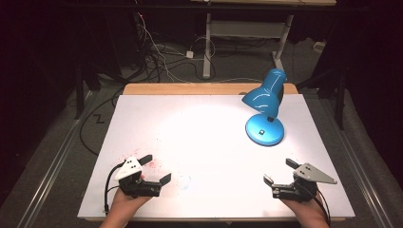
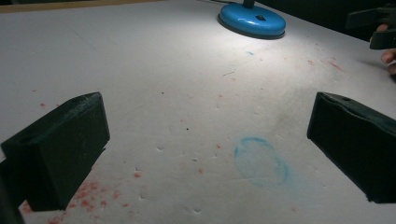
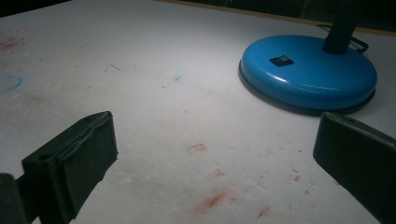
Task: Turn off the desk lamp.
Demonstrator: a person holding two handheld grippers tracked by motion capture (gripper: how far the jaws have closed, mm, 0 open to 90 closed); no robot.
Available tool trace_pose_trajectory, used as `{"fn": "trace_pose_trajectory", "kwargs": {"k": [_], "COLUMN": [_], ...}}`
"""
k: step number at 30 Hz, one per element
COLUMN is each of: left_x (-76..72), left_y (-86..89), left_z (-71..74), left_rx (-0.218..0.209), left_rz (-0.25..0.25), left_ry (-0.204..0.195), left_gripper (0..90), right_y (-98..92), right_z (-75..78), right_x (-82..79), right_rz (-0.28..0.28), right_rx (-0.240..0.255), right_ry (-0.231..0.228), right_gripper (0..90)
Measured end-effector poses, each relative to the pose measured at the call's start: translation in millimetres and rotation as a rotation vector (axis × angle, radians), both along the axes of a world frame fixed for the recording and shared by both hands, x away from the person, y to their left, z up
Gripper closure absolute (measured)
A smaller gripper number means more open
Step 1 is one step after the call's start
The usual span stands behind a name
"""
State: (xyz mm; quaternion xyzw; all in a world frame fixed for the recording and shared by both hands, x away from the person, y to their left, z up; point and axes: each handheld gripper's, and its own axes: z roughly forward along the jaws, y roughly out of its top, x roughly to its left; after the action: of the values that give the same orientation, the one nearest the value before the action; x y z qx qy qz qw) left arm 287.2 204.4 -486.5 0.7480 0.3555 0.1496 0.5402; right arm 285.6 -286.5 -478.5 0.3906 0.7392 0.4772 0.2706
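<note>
Both hand-held grippers sit at the near bench [image 1: 209, 142] edge, left [image 1: 153, 169] and right [image 1: 280, 172], jaws wide apart, nothing held. Lamp [image 1: 264, 107] stands far right, well apart, nearest the right one. Risk: top-heavy shade tips if nudged. Path clear; just red and blue stains [image 2: 259, 161].

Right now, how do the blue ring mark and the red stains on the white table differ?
The blue ring mark is one faint closed loop; the red stains are many scattered specks. The ring lies between the left gripper and the table's middle; the densest red stains sit beside that gripper's far jaw. Both are flat marks on the white table.
</note>
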Motion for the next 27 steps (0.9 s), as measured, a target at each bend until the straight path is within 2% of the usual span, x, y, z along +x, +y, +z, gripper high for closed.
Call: {"fn": "trace_pose_trajectory", "kwargs": {"k": [4, 13, 18, 24, 27], "left_x": [1.4, 2.7, 3.8, 1.7, 0.8], "left_y": [0.0, -3.4, -7.4, -6.5, -6.2], "left_z": [-0.1, 1.9, 2.8, 4.7, 4.6], "left_rx": [0.001, 0.009, 0.021, 0.003, 0.013], "left_rz": [0.004, 0.006, -0.004, -0.025, -0.033], "left_ry": [0.009, -0.001, 0.003, -0.019, -0.020], "left_gripper": [0.0, 0.0, 0.0, 0.0, 0.0], "right_y": [0.5, -1.1, -4.1, -5.3, -4.9], "right_z": [-0.5, -0.2, 1.3, 2.1, 2.3], "right_x": [-0.3, -3.0, -5.0, -6.9, -6.7], "right_rz": [0.002, 0.002, -0.007, -0.005, -0.003], "right_rx": [-0.004, -0.002, 0.018, 0.009, 0.001], "right_ry": [0.002, 0.000, 0.004, 0.004, 0.009], "right_gripper": [0.3, 1.2, 7.0, 14.9, 16.9]}}
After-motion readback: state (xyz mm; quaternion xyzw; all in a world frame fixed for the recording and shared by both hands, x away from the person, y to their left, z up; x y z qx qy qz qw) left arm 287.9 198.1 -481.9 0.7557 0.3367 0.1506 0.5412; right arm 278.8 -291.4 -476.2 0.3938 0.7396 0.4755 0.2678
